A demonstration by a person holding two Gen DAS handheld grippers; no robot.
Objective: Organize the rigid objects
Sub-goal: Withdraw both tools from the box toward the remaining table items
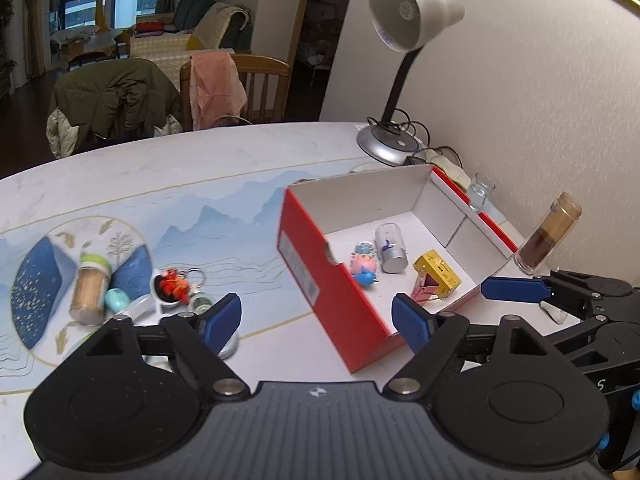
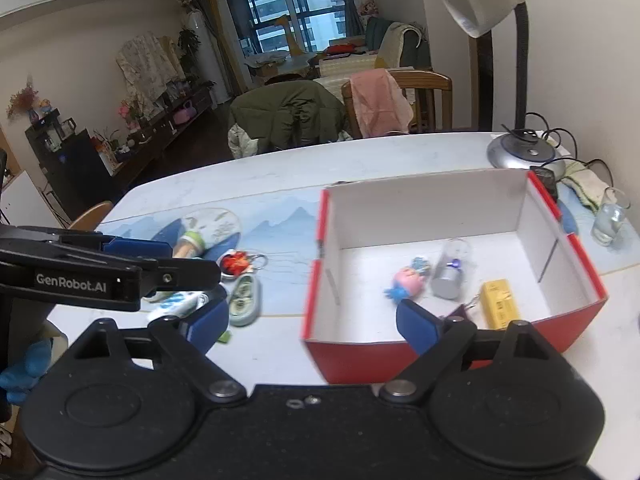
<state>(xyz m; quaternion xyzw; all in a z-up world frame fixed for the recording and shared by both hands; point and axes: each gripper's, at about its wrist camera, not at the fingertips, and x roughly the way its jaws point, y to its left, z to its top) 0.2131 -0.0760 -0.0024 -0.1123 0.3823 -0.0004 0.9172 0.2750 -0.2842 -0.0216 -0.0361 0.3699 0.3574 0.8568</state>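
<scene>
A red box with a white inside (image 1: pixel 320 276) (image 2: pixel 440 208) stands open on the table. In it lie a pink pig toy (image 1: pixel 363 265) (image 2: pixel 406 280), a clear capsule with a silver cap (image 1: pixel 390 248) (image 2: pixel 450 270) and a yellow block (image 1: pixel 437 272) (image 2: pixel 498 304). Left of the box lie a toothpick jar (image 1: pixel 89 286) (image 2: pixel 188 245), a red keychain toy (image 1: pixel 173 285) (image 2: pixel 236 263), a teal piece (image 1: pixel 117 299) and a small shoe (image 2: pixel 243 300). My left gripper (image 1: pixel 316 320) is open and empty, hovering between the pile and the box. My right gripper (image 2: pixel 312 322) is open and empty before the box's near left corner.
A desk lamp (image 1: pixel 400 80) (image 2: pixel 516 80) stands at the back by the wall. A glass (image 1: pixel 480 192) (image 2: pixel 610 220) and a tall brown jar (image 1: pixel 546 232) stand right of the box. Chairs with clothing (image 1: pixel 120 100) line the far table edge.
</scene>
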